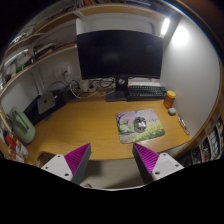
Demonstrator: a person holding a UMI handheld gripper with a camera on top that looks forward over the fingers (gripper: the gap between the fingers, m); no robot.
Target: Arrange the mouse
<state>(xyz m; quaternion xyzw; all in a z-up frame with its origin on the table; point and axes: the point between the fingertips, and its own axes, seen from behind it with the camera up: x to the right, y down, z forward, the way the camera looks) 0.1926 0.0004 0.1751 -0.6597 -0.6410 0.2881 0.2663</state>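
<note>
The small dark rounded computer mouse (pixel 172 112) lies flat on the wooden desk (pixel 80 125), just beside the picture-printed rectangular mouse pad (pixel 140 125) at its 2 o'clock, its details too small to tell.

Claw (pixel 112 160) held level, fingers spread wide, nothing gripped

Single wide-angle view from the camera riding on the gripper (pixel 108 160), held well above the bench (pixel 75 125) and looking forward and slightly downward along the two fingers (pixel 70 160), which frame the near field. The axis faces the monitor (pixel 118 53) at the bench's far edge. The mouse pad (pixel 140 126) lies just beyond the fingers.
</note>
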